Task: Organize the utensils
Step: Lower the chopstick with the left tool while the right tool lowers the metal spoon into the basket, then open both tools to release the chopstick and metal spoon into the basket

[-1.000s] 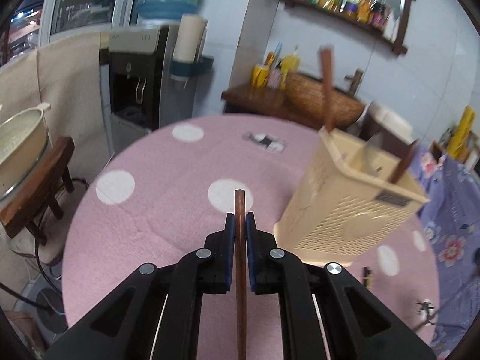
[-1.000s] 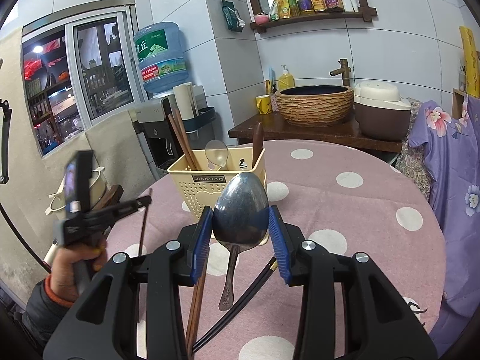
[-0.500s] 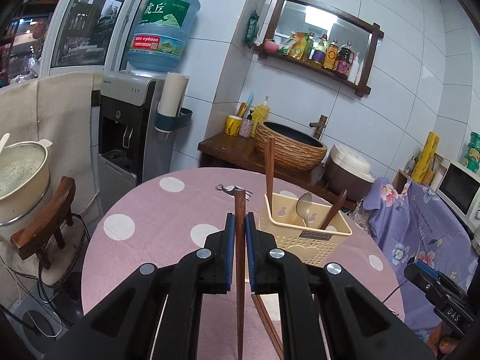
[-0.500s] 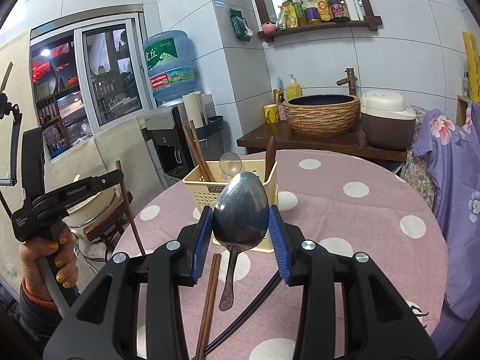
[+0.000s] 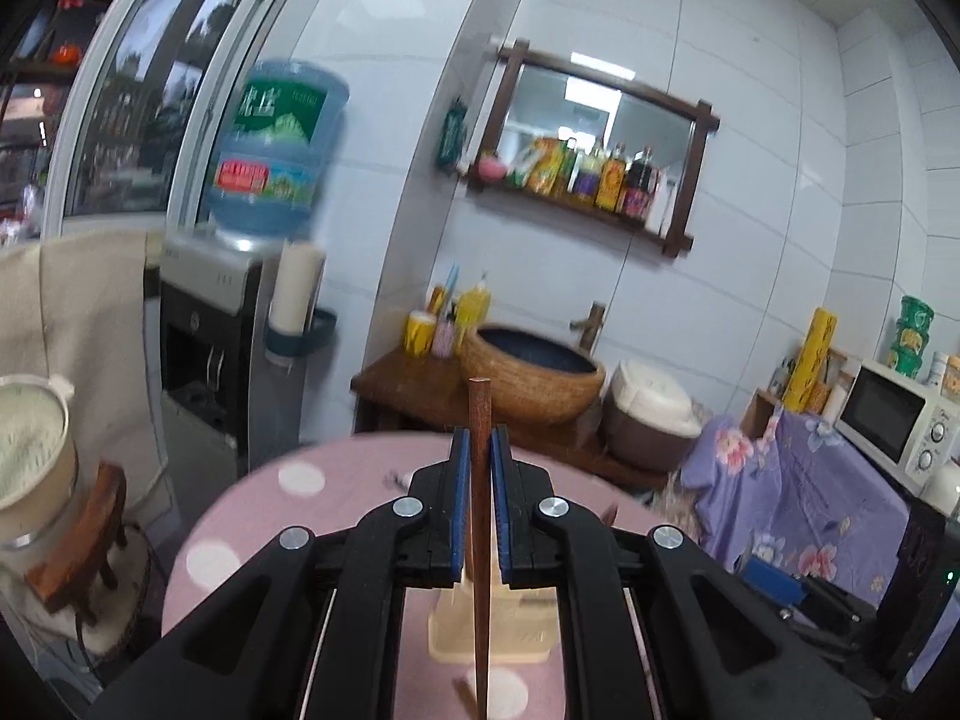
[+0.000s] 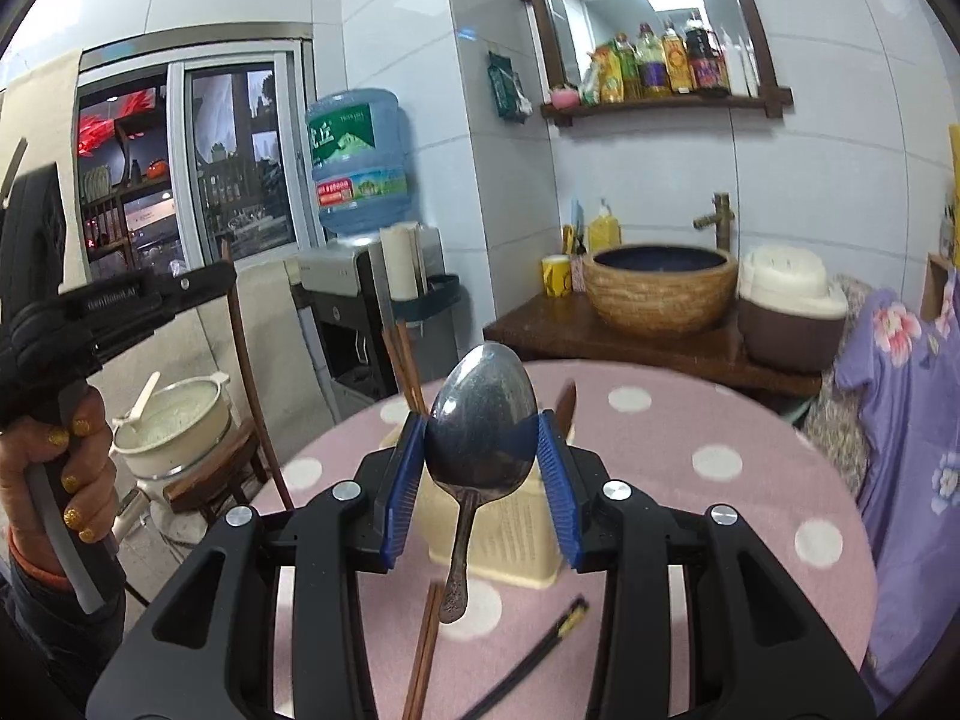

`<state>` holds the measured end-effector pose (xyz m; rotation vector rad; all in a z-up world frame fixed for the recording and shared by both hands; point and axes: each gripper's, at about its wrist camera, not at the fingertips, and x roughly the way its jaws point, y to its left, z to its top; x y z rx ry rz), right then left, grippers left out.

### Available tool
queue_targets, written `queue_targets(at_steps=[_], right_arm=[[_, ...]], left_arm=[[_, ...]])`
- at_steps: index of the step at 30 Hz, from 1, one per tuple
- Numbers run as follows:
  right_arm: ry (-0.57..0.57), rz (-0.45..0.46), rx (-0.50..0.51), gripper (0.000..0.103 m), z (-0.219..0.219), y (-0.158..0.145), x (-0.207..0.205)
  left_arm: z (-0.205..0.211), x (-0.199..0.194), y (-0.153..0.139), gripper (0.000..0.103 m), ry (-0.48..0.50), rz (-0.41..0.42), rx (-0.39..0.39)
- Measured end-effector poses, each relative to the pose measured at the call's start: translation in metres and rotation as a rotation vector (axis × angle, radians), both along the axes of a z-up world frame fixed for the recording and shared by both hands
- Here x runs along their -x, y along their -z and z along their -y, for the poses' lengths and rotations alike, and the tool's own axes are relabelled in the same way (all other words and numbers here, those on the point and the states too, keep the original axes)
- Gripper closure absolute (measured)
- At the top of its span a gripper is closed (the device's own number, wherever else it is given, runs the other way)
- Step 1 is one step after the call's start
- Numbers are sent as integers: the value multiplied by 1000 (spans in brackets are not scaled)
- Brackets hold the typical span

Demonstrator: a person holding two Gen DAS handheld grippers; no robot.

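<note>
My left gripper (image 5: 478, 450) is shut on a brown wooden chopstick (image 5: 479, 534) held upright, high above the table; it also shows at the left of the right wrist view (image 6: 222, 279) with the chopstick (image 6: 252, 384) hanging down. My right gripper (image 6: 480, 444) is shut on a metal spoon (image 6: 480, 420), bowl up, handle hanging down. The cream utensil basket (image 6: 510, 546) stands on the pink dotted table (image 6: 690, 480) behind the spoon, with brown chopsticks (image 6: 402, 369) sticking up in it. In the left wrist view the basket (image 5: 516, 630) is below the fingers.
A pair of brown chopsticks (image 6: 423, 654) and a pair of black chopsticks (image 6: 528, 660) lie on the table in front of the basket. A water dispenser (image 6: 360, 276), a wooden stool with a pot (image 6: 180, 426) and a side table with a woven basin (image 6: 660, 288) stand beyond.
My left gripper has lifted and tilted up with the chopstick, so the basket dropped low in its view. My right gripper has risen and moved closer to the basket with the spoon.
</note>
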<state>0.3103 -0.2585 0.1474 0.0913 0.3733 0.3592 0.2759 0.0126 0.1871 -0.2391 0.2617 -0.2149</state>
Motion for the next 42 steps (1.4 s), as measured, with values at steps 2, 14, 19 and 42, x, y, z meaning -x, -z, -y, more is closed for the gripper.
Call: queue_targets(at_steps=[2,14,19,42], right_arm=[[9,34,2,64,-4,-20,-14],[128,74,83,64,-22,-23,-84],[144,50,139,64,-33,19,-88],[184,1,201,52,-38,90,-72]], left_arm=[[3,-10,-20,95,-16,39,7],[40,-83,-18,95,-83,84,14],[42,-83,24,95,-83,42,11],[40,-80,102,93,-29,-138,-12]])
